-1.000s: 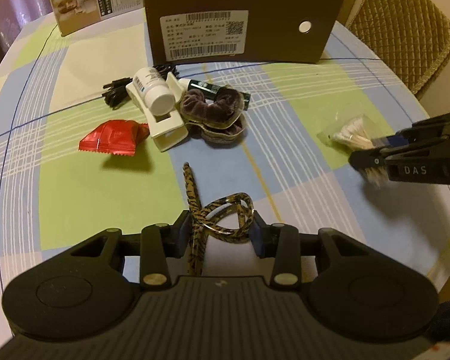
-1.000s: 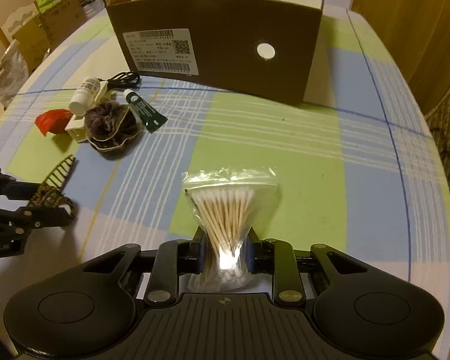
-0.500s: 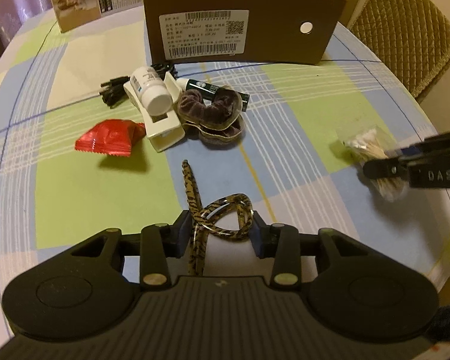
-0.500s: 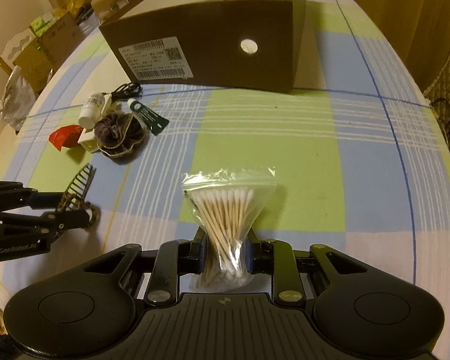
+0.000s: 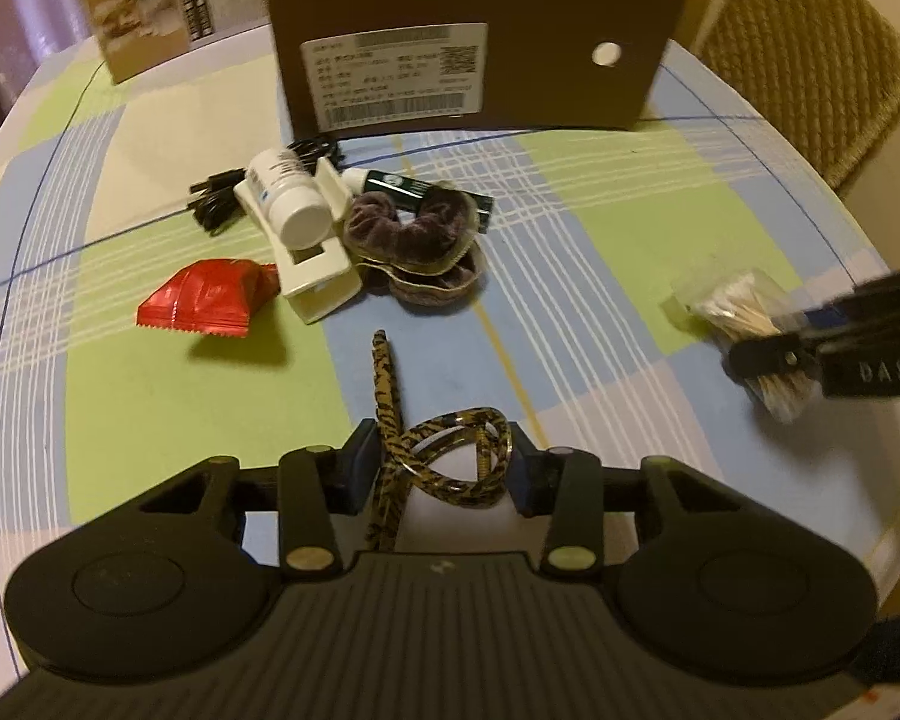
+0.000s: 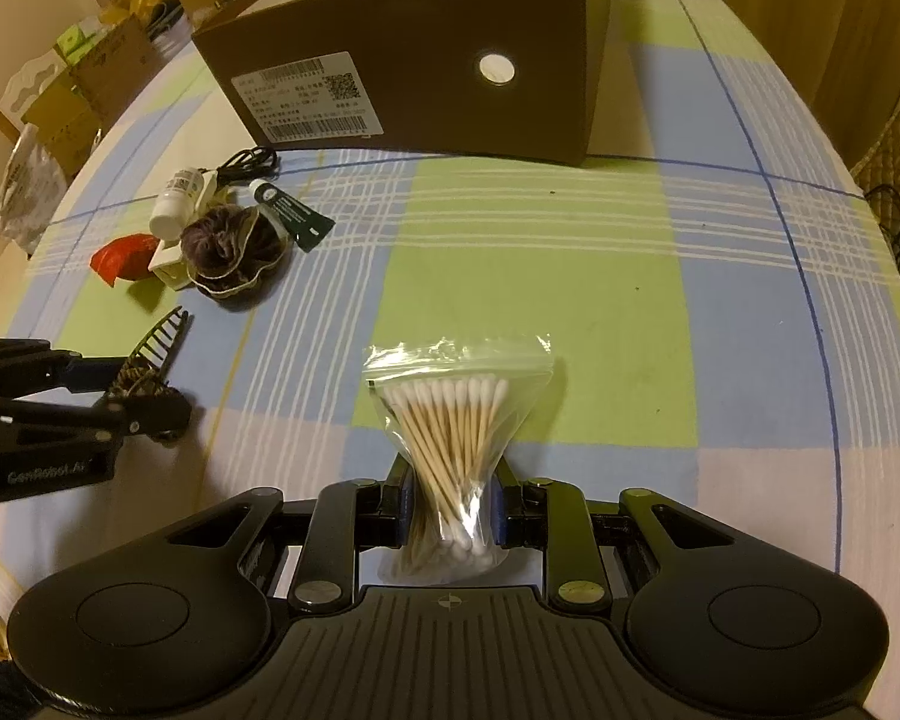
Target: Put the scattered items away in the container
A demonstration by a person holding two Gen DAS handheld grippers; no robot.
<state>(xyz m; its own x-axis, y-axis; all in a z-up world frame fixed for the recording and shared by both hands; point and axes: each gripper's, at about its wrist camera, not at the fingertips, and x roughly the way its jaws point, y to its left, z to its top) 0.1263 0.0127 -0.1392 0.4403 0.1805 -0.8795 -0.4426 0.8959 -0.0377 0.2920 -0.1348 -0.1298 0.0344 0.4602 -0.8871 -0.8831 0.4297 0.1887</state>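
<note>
My left gripper (image 5: 438, 468) is shut on a leopard-print hair clip (image 5: 444, 462), held above the checked tablecloth. My right gripper (image 6: 453, 510) is shut on a clear bag of cotton swabs (image 6: 456, 420), also lifted. From the right wrist view the left gripper (image 6: 150, 402) shows at the left edge with the hair clip (image 6: 150, 360). A brown cardboard box (image 5: 468, 48) stands at the far side of the table; its open top shows in the right wrist view (image 6: 426, 42). Between me and it lie a white pill bottle (image 5: 285, 198), a cream clip (image 5: 312, 264), a purple scrunchie (image 5: 420, 240), a green tube (image 5: 414, 189), a red packet (image 5: 204, 306) and a black cable (image 5: 216, 207).
A smaller printed carton (image 5: 150, 6) stands at the far left of the table. A woven chair back (image 5: 810, 60) is beyond the right table edge. Boxes and bags (image 6: 60, 96) are stacked off the table's left side.
Both grippers have risen and moved toward the box with their loads; the box looks larger in each view. The right gripper has shifted right in the left wrist view.
</note>
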